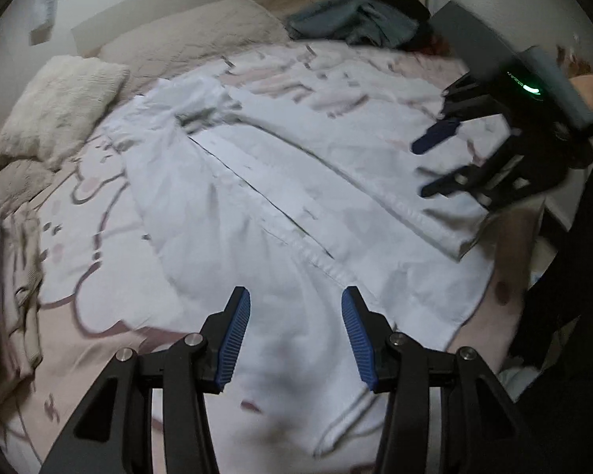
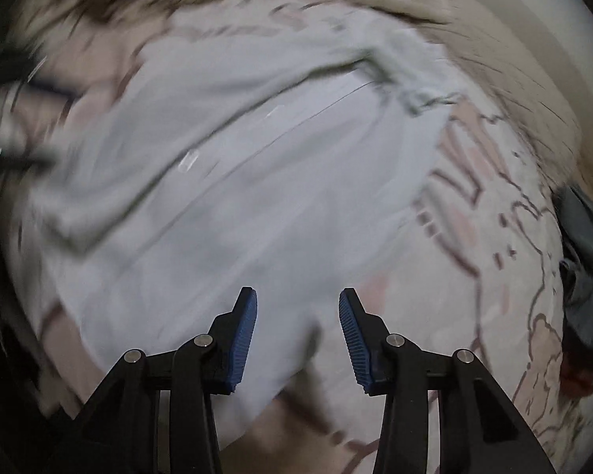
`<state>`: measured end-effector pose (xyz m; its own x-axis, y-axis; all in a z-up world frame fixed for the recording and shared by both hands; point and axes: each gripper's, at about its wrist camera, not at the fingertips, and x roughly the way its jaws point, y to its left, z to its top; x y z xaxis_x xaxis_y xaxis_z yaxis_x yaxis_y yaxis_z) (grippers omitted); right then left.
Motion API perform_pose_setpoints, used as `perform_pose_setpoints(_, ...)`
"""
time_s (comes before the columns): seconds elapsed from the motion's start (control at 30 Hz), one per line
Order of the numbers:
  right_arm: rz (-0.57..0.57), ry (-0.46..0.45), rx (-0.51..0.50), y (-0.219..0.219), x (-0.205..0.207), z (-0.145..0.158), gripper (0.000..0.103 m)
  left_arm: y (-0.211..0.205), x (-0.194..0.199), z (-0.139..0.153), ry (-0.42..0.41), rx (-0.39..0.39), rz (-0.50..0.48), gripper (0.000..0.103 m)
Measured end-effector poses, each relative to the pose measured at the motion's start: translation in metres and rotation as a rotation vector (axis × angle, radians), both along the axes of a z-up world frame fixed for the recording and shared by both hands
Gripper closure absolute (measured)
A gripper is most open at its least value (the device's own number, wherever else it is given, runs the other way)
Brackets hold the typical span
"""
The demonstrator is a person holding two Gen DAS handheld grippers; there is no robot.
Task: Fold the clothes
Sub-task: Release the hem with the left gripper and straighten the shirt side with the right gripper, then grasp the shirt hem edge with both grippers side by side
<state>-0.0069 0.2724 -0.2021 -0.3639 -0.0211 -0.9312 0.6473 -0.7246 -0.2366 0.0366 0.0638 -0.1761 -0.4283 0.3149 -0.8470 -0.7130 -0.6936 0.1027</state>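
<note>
My left tongs [image 1: 295,335] are open, blue pads [image 1: 233,339] wide apart, nothing between them, hanging over the near hem of the white shirt [image 1: 257,205]. My right tongs [image 2: 297,339] are open too, empty, over the shirt's lower part near its edge; the right wrist view is badly motion-blurred, so fine detail there is lost. In the left wrist view the right tongs [image 1: 435,166] come in from the right side, fingers spread, above the shirt's right-hand folded panel; I can't tell if they touch the cloth.

The shirt lies spread flat on the bed cover [image 1: 99,237], front up, button strip [image 1: 257,173] running from the collar [image 1: 201,114] at the far end down to the hem near me. Its right side looks folded in, with a straight edge ending in a corner near the bed's right edge. In the right wrist view the shirt [image 2: 225,205] fills the middle, collar toward the upper right.

The bed cover is pale pink with a dark outlined pattern. A fluffy cream pillow [image 1: 59,106] sits at the far left corner, a larger beige pillow [image 1: 193,35] beside it along the head end. A crumpled grey-blue garment [image 1: 355,23] lies at the far right corner, well apart from the shirt; it shows at the right rim of the right wrist view [image 2: 585,260]. Folded clothes [image 1: 8,284] are stacked along the left edge.
</note>
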Motion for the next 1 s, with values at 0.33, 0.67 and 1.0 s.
perform_pose_setpoints(0.33, 0.061, -0.100, -0.085, -0.022, 0.029, -0.030, 0.069, -0.022, 0.020, -0.044, -0.019, -0.232, -0.070, 0.055)
perform_pose_setpoints(0.67, 0.278, 0.221, 0.113, -0.016, 0.091, -0.001, 0.022, -0.024, 0.067, -0.033, 0.209, -0.346, -0.243, 0.054)
perform_pose_setpoints(1.0, 0.770, 0.543, 0.540, -0.024, 0.173, -0.061, 0.023, -0.017, 0.123, -0.057, 0.459, -0.531, -0.470, 0.035)
